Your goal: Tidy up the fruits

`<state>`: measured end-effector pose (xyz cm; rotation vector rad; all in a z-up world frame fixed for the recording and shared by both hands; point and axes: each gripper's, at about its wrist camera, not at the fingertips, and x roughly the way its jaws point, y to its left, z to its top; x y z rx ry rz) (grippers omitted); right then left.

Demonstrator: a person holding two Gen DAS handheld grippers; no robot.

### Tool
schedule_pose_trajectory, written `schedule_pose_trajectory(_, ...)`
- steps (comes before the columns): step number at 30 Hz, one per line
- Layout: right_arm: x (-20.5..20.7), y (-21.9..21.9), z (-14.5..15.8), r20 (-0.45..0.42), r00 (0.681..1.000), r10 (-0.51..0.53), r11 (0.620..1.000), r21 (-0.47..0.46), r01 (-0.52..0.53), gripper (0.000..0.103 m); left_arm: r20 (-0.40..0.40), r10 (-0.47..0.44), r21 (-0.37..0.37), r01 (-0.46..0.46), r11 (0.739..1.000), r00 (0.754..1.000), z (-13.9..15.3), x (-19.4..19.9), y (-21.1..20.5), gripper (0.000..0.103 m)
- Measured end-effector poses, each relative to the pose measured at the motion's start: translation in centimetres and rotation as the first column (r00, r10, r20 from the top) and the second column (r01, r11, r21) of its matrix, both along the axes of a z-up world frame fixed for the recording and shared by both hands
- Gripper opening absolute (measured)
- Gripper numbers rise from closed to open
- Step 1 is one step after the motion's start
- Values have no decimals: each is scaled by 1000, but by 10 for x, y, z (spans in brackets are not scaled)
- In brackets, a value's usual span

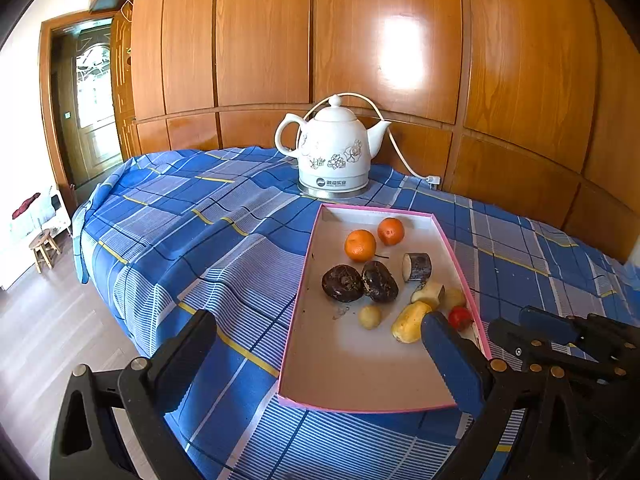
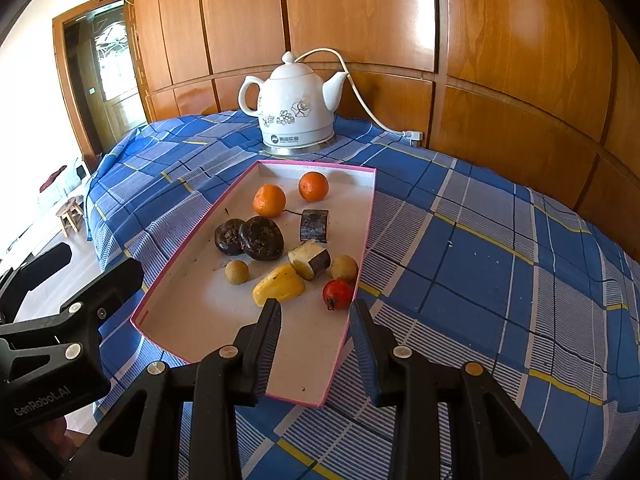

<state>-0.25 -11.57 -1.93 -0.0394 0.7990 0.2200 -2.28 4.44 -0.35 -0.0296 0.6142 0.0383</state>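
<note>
**Fruit gathered in a pink-edged tray on the blue checked cloth**

Far left, the left gripper [image 1: 316, 330] hangs over the near edge of the table, its jaws spread wide with nothing between them; one finger sits over the cloth, the other over the tray's near right part. The blue checked cloth [image 2: 480, 248] with thin yellow lines covers the whole table.

The shallow tray [image 2: 362, 248] has a pink rim and a pale floor, and it lies lengthwise away from me. All the fruit is inside it. At the far end are two oranges [image 2: 269, 200], bright and round, a little apart. Nearer are two dark wrinkled fruits [image 2: 262, 238], almost black, touching each other. To their right lies a dark-skinned cut piece [image 2: 314, 225] with a pale face, and a second such piece [image 2: 310, 259] just below it. A small tan round fruit [image 2: 237, 272] sits left of a yellow fruit [image 2: 279, 289]; another tan one [image 2: 344, 268] is by the right wall. A small red fruit [image 2: 338, 294] lies nearest the right gripper [image 2: 316, 314], whose jaws stand narrowly parted and empty just short of it.

Behind the tray stands a white flowered kettle [image 2: 294, 108] on its base, its cord running right.
</note>
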Motion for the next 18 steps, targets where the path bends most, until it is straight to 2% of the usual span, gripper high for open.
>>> schedule_pose_trajectory(18, 0, 2, -2, -5, 1000, 6, 1000, -5, -6, 36, 1, -1, 0, 1, 1000, 1000, 3, 1, 0, 103)
